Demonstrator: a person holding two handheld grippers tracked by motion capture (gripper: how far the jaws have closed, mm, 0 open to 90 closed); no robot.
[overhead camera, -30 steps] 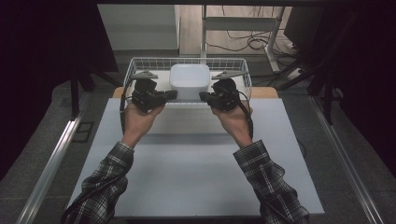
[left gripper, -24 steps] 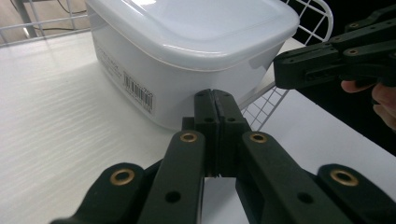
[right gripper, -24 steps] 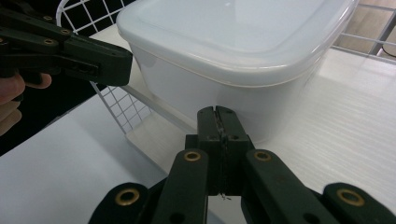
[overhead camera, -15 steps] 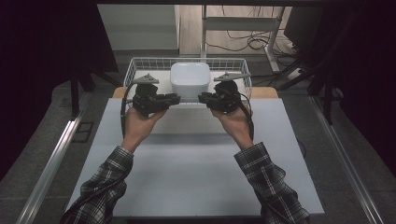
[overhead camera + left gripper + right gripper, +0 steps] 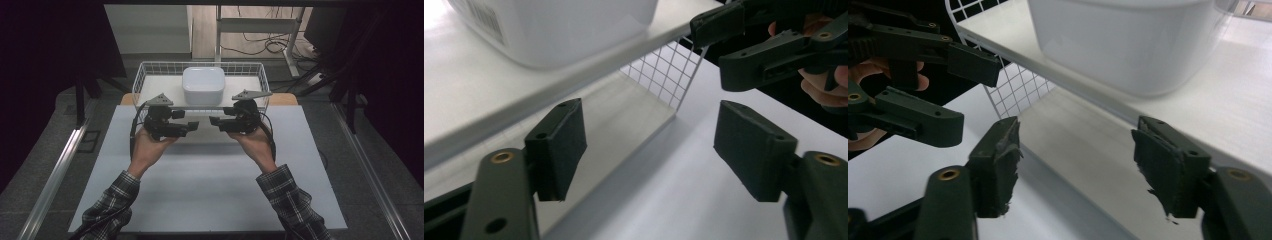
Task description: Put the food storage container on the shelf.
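A white wire basket (image 5: 145,75) stands at the back of the white table (image 5: 210,185). Inside it a white tub (image 5: 203,85) rests on a white board (image 5: 160,87). In front of the basket my left gripper (image 5: 191,126) and right gripper (image 5: 215,121) point at each other, tips a short way apart. Both sets of jaws have just been opening and nothing is between them. In the left gripper view the left gripper (image 5: 654,150) is open, with the tub (image 5: 564,30) and board (image 5: 464,100) above it. In the right gripper view the right gripper (image 5: 1080,167) is open below the tub (image 5: 1118,40).
The basket's mesh wall (image 5: 664,75) sits just behind the jaws. The other hand's gripper shows across in each gripper view, the right gripper (image 5: 744,45) and the left gripper (image 5: 968,92). Metal rails run along both sides of the table; cables lie on the floor behind.
Both grippers have come back from the basket's front edge toward the person and a little lower. Their jaws, shut before, now stand open.
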